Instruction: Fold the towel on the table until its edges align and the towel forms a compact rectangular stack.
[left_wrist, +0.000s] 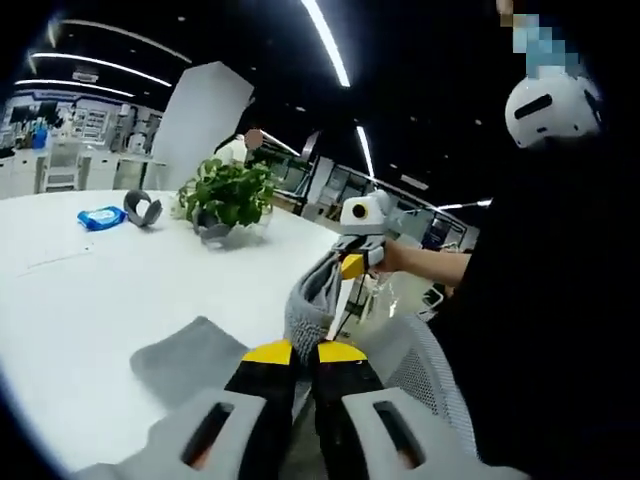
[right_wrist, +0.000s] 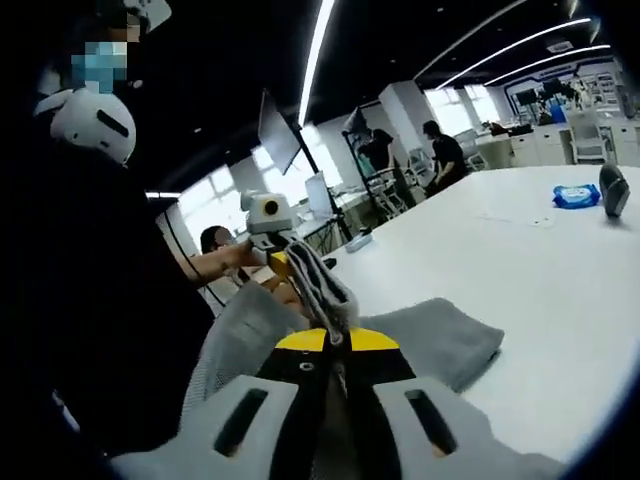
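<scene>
A grey towel (left_wrist: 190, 355) lies partly on the white table (left_wrist: 90, 290), with one edge lifted off it. In the left gripper view, my left gripper (left_wrist: 305, 352) is shut on that raised edge, and the cloth stretches taut up to my right gripper (left_wrist: 353, 264), also shut on it. In the right gripper view, my right gripper (right_wrist: 337, 340) pinches the towel (right_wrist: 440, 340), and a twisted strip of cloth runs to the left gripper (right_wrist: 280, 262). Both grippers hang over the table's near edge, in front of the person holding them.
A potted plant (left_wrist: 228, 200), a blue packet (left_wrist: 100, 217) and a grey curved object (left_wrist: 143, 208) sit farther back on the table. A grey mesh chair back (left_wrist: 425, 365) stands at the table edge beside the person in black. People stand in the background (right_wrist: 445, 155).
</scene>
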